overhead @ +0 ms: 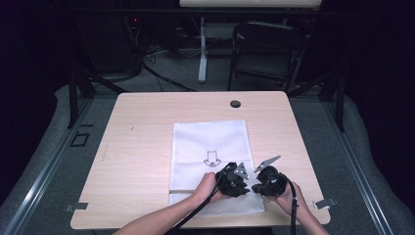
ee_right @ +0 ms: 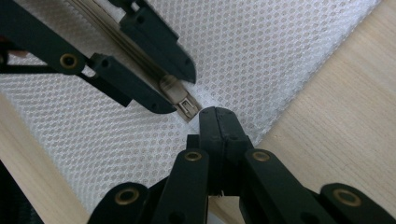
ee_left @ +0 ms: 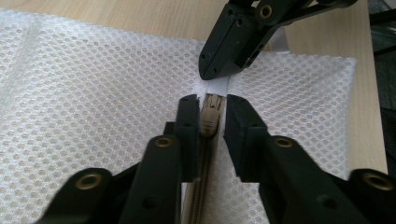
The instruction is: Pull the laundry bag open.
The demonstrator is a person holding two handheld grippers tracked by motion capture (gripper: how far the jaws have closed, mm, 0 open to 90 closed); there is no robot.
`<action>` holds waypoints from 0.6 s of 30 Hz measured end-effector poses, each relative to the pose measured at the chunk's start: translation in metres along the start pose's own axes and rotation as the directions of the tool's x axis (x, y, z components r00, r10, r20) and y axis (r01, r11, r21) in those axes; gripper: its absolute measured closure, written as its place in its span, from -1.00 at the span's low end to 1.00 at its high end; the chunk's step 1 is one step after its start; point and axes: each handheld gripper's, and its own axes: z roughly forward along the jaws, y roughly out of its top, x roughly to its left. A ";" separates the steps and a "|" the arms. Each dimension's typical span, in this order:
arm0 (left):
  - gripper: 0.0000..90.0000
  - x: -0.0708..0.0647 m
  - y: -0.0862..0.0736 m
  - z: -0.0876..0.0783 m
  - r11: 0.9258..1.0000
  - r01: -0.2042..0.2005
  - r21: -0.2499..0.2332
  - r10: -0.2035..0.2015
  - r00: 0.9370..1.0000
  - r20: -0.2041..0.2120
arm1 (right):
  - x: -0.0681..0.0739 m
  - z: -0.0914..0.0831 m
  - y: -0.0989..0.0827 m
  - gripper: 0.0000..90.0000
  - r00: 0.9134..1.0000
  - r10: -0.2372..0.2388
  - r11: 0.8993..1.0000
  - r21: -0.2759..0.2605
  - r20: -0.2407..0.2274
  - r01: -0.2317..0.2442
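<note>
A white mesh bag point(overhead: 210, 142) lies flat on the wooden table point(overhead: 142, 122), with a black arrow printed on it. Its beige zipper runs along the near edge. In the left gripper view my left gripper point(ee_left: 212, 100) straddles the zipper slider point(ee_left: 211, 116). One pad lies against the slider, and a thin gap shows at the other. My right gripper point(ee_right: 217, 112) is shut, its tips pinching the bag's white fabric just past the zipper's end, close to the pull tab point(ee_right: 189, 107). In the high view the two grippers, left point(overhead: 242, 183) and right point(overhead: 257, 185), meet tip to tip at the bag's near right corner.
A round cable hole point(overhead: 235, 103) sits near the table's far edge. Metal clips stand at the front corners point(overhead: 76, 207) point(overhead: 324, 202). A folding chair point(overhead: 266, 49) and a desk leg stand beyond the table. Bare wood lies left and right of the bag.
</note>
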 end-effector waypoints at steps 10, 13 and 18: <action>0.65 -0.001 0.001 0.005 1.000 -0.001 0.006 0.001 1.000 -0.001 | 0.000 0.000 0.000 1.00 1.000 0.005 1.000 0.000 0.001 -0.005; 0.72 -0.001 0.002 0.006 1.000 0.000 0.011 0.000 1.000 -0.006 | 0.002 0.002 -0.001 1.00 1.000 0.023 0.999 -0.025 -0.006 -0.023; 0.80 0.000 0.002 0.005 1.000 0.005 0.003 -0.005 1.000 0.001 | 0.001 0.000 0.000 1.00 1.000 0.003 1.000 -0.005 -0.005 -0.004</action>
